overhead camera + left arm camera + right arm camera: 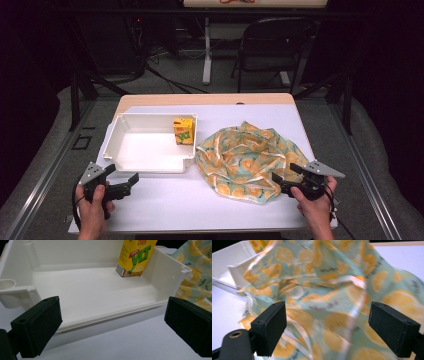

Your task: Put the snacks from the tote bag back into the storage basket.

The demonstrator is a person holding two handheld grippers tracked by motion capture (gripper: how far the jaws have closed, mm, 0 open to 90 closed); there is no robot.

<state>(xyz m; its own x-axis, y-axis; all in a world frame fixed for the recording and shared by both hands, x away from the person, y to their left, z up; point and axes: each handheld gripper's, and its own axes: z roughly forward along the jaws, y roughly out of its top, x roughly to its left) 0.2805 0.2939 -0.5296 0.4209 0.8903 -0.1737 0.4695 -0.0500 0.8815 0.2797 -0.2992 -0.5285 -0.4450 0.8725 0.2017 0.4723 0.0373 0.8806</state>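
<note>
Your left gripper (110,325) has its jaws spread wide before the white tray's (105,317) near wall; a yellow juice carton (135,258) stands beyond. Your right gripper (332,327), equally spread, faces the crumpled lemon-print cloth (332,290).

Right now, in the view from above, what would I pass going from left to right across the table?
Left gripper → white tray → yellow juice carton standing inside the tray's right end → orange-print cloth → right gripper.
</note>
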